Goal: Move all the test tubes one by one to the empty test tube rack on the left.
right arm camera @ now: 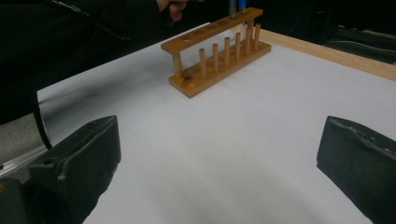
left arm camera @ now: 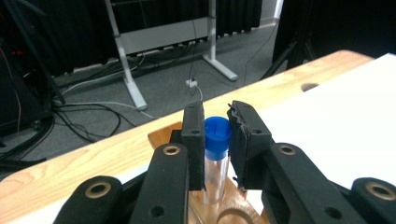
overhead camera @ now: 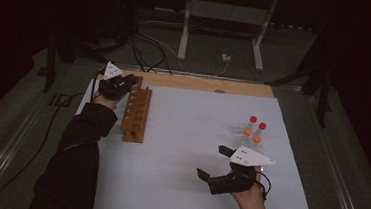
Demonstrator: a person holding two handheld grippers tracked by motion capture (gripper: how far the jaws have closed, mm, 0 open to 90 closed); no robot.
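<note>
A wooden test-tube rack (overhead camera: 136, 113) stands at the left of the white mat (overhead camera: 183, 174). My left gripper (overhead camera: 132, 83) is at the rack's far end, its jaws closed on a clear tube with a blue cap (left arm camera: 217, 133) that stands upright over the rack (left arm camera: 205, 214). In the left gripper view the left gripper (left arm camera: 217, 112) pinches the tube just under the cap. My right gripper (overhead camera: 213, 162) hovers at the front right, jaws wide apart with nothing between them. Its own view has the right gripper (right arm camera: 217, 158) facing the rack (right arm camera: 217, 49).
Several clear tubes with red and orange caps (overhead camera: 254, 130) lie together on the mat's right side, just beyond my right gripper. The wooden table edge (overhead camera: 210, 85) runs behind the mat. Cables and a white stand (overhead camera: 185, 29) are on the floor past it.
</note>
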